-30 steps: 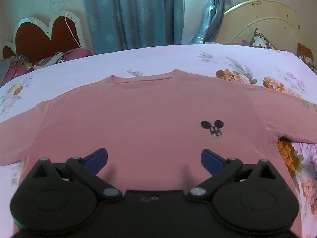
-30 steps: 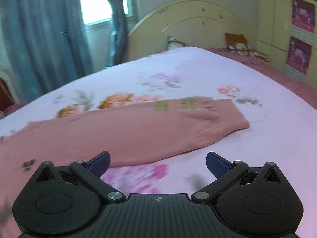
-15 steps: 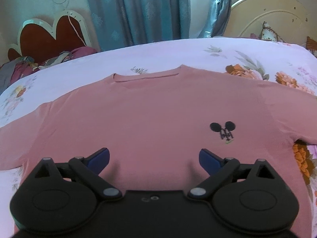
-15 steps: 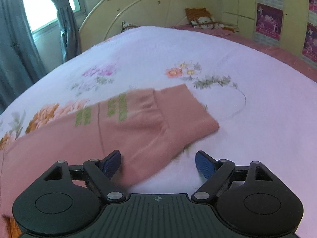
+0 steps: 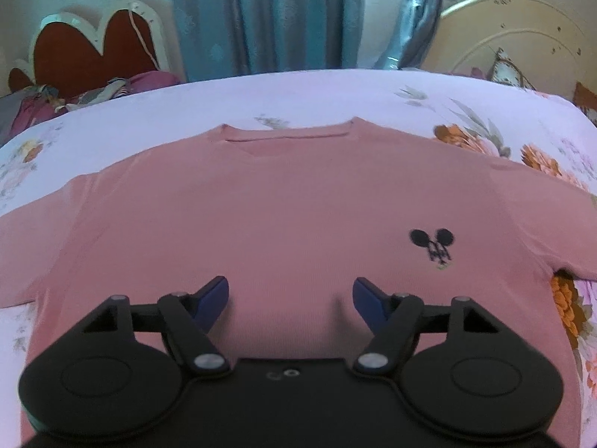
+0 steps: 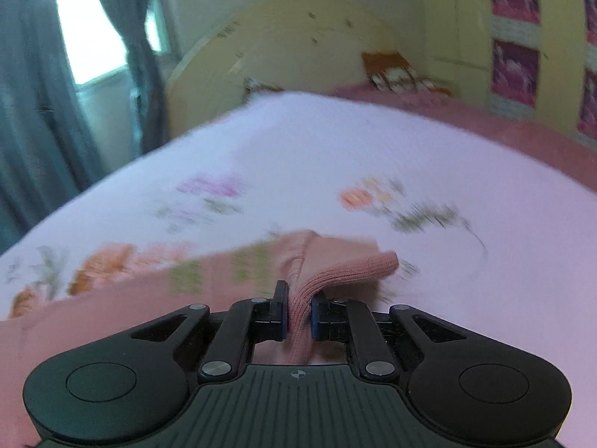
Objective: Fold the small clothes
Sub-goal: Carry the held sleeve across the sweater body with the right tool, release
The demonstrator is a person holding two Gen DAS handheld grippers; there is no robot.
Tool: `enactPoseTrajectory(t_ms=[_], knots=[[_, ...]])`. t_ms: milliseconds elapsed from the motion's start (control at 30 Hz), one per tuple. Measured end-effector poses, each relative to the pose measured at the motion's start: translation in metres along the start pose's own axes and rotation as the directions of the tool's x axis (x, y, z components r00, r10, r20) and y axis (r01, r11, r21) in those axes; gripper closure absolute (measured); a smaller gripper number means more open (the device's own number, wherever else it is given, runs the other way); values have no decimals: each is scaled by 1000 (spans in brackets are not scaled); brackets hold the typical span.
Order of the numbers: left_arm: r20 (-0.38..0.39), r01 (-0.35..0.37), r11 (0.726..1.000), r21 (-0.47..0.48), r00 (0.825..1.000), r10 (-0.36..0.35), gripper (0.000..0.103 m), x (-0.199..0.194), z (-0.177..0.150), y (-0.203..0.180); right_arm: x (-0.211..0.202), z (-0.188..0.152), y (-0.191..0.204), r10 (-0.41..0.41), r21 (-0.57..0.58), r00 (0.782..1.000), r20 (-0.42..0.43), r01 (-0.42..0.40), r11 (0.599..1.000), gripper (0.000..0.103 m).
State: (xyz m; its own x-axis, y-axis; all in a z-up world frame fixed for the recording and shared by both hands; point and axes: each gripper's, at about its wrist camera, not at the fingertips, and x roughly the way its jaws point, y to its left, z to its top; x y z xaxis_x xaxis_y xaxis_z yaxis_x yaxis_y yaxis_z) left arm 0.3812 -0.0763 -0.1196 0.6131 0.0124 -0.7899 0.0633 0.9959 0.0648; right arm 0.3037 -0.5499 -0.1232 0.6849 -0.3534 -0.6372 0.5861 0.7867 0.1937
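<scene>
Knit fabric of the pink sweater [image 5: 283, 201] is soft, light and limp, so it will sag and stretch when you lift it. It lies flat on the bed [image 5: 298, 89], collar far. Your right gripper [image 6: 298, 315] is closed on the ribbed cuff [image 6: 347, 272], a good hold. Your left gripper [image 5: 291, 295] is wide open above the near chest, holding nothing. No containers are visible.
</scene>
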Motion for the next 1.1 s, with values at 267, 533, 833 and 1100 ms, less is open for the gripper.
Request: enactPoseTrajectory(t_ms=[267, 533, 833, 1100], knots=[[34, -26, 999, -30, 999, 27, 31, -12, -6, 42, -59, -10, 140, 273, -198, 960, 60, -257, 946, 93], [48, -73, 996, -61, 996, 76, 30, -19, -12, 94, -97, -90, 293, 525, -301, 841, -129, -538, 787, 93], [43, -12, 998, -61, 999, 14, 26, -13, -13, 111, -91, -165, 358, 519, -318, 768, -374, -632, 706, 41], [5, 208, 978, 31, 978, -208, 18, 11, -3, 54, -112, -138, 299, 457, -353, 857, -236, -514, 782, 30]])
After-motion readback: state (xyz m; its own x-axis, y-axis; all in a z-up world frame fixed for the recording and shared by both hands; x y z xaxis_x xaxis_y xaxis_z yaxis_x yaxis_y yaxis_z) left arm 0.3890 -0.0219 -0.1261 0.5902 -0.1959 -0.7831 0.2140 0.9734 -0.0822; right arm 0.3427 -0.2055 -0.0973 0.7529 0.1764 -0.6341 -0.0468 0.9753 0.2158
